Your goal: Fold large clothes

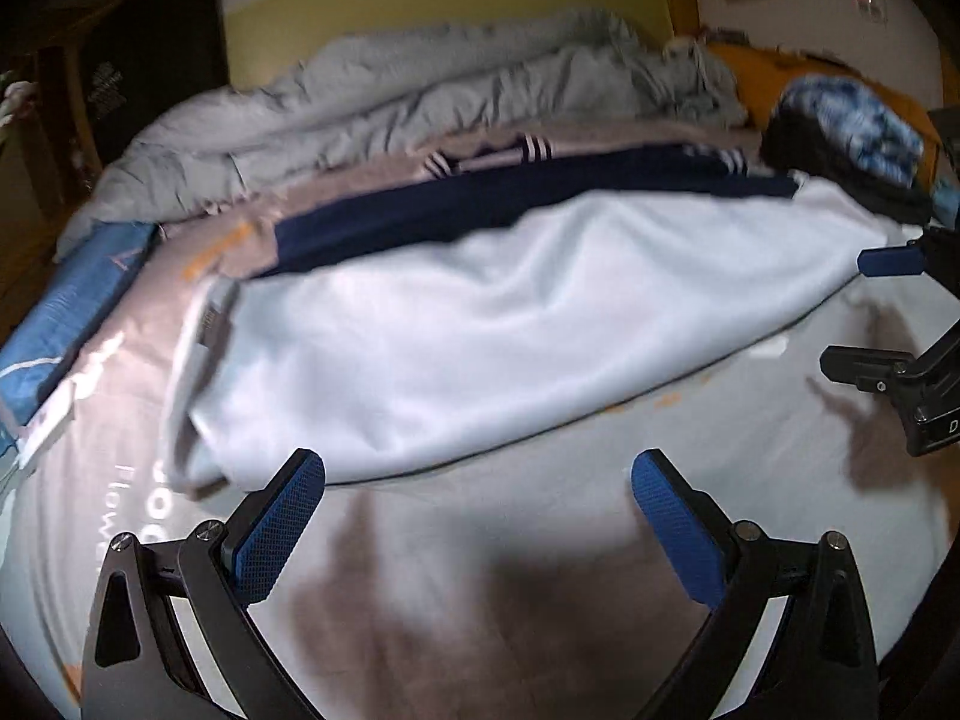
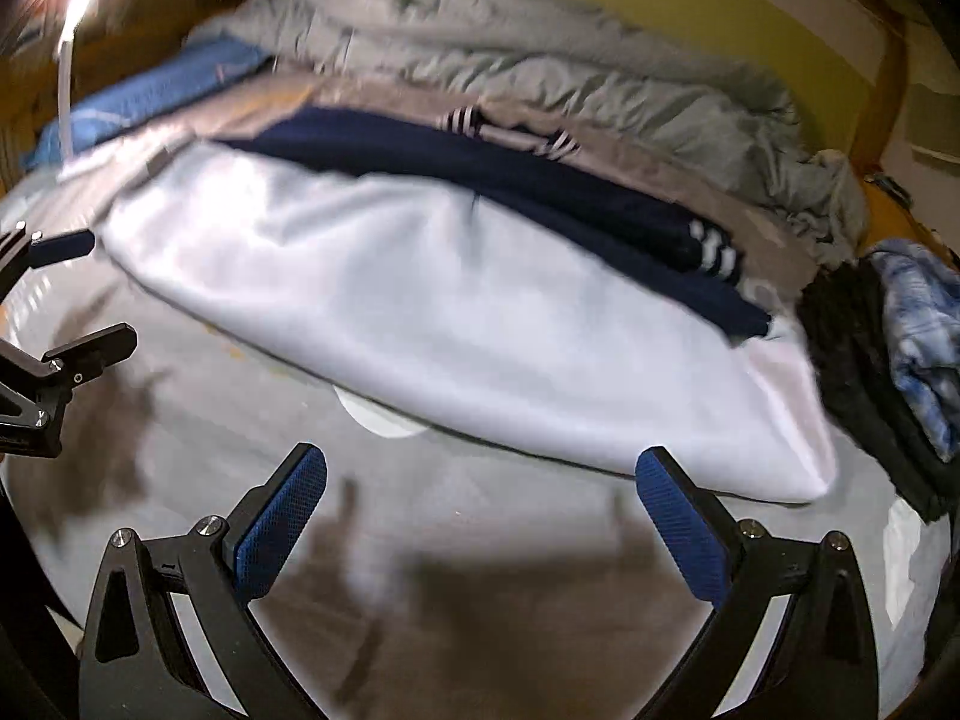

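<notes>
A large white garment (image 1: 480, 324) lies folded over on the bed, with a navy part with white stripes (image 1: 510, 204) along its far side. It also shows in the right wrist view (image 2: 450, 324), navy part (image 2: 540, 192) behind. My left gripper (image 1: 477, 480) is open and empty, just short of the garment's near edge. My right gripper (image 2: 480, 480) is open and empty at the near edge too. Each gripper shows at the side of the other's view: the right one (image 1: 870, 312), the left one (image 2: 78, 288).
The pale printed bedsheet (image 1: 540, 540) lies under both grippers. A crumpled grey duvet (image 1: 390, 96) lies along the back by a yellow-green wall. A blue folded item (image 1: 66, 312) is at the left, and a dark and blue patterned clothes pile (image 2: 888, 324) at the right.
</notes>
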`<state>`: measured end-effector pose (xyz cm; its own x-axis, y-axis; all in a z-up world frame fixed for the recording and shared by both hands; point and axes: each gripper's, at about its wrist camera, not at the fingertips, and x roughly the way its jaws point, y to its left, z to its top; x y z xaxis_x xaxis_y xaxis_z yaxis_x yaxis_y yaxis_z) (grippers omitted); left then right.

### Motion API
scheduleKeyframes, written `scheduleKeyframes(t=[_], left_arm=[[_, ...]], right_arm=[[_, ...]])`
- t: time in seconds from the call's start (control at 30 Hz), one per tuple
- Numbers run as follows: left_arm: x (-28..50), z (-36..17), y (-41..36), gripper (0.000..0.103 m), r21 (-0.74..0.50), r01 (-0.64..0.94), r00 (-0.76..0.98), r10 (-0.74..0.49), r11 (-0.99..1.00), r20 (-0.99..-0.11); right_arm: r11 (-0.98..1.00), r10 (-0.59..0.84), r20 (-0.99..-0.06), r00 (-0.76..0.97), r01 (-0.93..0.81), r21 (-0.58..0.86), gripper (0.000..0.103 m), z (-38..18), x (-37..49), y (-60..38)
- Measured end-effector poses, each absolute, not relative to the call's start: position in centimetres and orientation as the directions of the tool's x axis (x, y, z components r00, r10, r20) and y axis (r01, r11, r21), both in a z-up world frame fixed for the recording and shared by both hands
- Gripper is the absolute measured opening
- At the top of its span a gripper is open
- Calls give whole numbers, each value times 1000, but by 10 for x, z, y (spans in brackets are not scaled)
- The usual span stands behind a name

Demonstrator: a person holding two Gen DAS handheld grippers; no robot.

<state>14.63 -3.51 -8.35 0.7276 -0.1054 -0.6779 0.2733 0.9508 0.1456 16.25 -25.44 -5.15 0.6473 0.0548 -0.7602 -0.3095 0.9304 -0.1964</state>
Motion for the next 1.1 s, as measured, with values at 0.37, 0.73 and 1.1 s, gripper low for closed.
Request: scheduleKeyframes(t=[0.37, 0.73, 1.1], left_arm=[[193, -102, -27, 103, 284, 225, 751, 20, 932, -660], [214, -102, 0, 66, 266, 188, 741, 41, 946, -671], [145, -52, 20, 18, 222, 189, 804, -21, 956, -594]], right_arm=[[911, -85, -740, 668, -248, -329, 102, -76, 194, -266], [866, -282, -642, 713, -99, -491, 60, -69, 217, -300], [939, -190, -616, 765, -42, -342, 16, -27, 166, -313]])
